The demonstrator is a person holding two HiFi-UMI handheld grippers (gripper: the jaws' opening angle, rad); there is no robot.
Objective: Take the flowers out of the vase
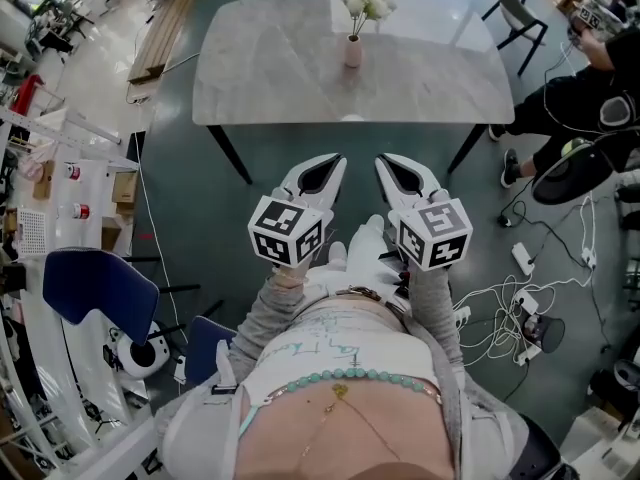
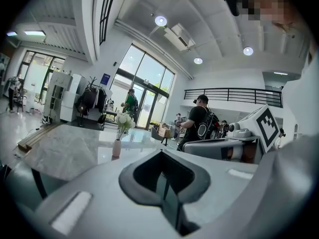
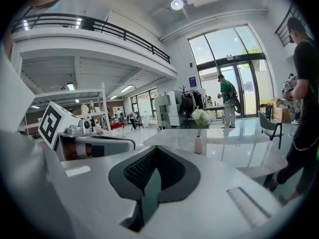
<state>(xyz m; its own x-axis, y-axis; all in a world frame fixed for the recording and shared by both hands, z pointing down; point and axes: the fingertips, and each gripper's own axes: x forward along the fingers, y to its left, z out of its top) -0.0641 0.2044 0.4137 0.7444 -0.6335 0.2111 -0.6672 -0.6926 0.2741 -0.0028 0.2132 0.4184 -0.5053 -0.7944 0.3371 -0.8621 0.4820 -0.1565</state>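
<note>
Head view: left gripper and right gripper closed, empty, well apart from the vase.

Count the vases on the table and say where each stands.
1. The pink vase, holding white flowers, stands alone near the middle of the table. None appear hidden.

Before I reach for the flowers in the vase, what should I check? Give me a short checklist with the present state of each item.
1. Small pink vase stands upright on the grey marble table: ok.
2. White flowers are in the vase: ok.
3. Left gripper has its fingers open: not ok, shut and empty.
4. Right gripper has its fingers open: not ok, shut and empty.
5. Grippers near the vase: not ok, both short of the table's near edge.
6. Stems loose in the vase: cannot tell.
</note>
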